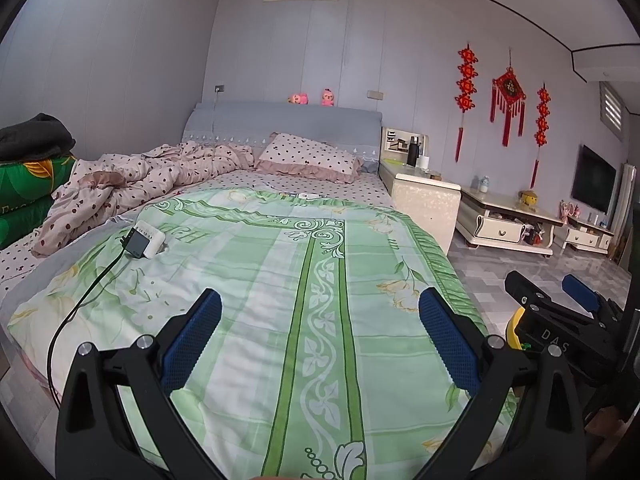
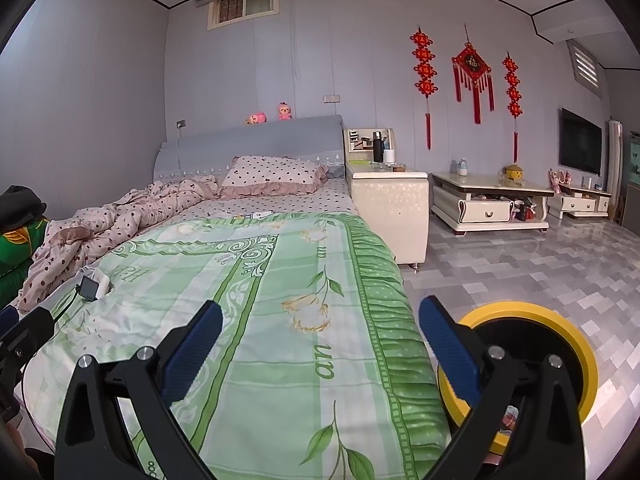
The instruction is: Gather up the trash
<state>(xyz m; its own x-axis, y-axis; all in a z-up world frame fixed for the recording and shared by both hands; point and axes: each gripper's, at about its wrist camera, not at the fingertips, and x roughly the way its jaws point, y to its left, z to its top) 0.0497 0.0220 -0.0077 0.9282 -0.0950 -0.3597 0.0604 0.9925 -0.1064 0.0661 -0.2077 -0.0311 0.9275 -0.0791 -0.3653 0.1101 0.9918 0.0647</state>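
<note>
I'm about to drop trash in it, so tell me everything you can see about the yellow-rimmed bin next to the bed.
The bin is round, with a thick yellow rim that looks like plastic around a black interior. It stands upright and open-topped, with no lid in view, on the grey tiled floor close beside the bed's green frilled cover edge. Something small and colourful shows inside near the bottom. The right gripper hangs open, one finger overlapping the rim in view; contact cannot be told.

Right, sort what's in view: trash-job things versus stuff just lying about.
For the job:
yellow-rimmed bin on the floor beside the bed
left gripper, open
right gripper, open

Just lying about:
charger and cable
polka-dot pillow
rumpled quilt
</note>
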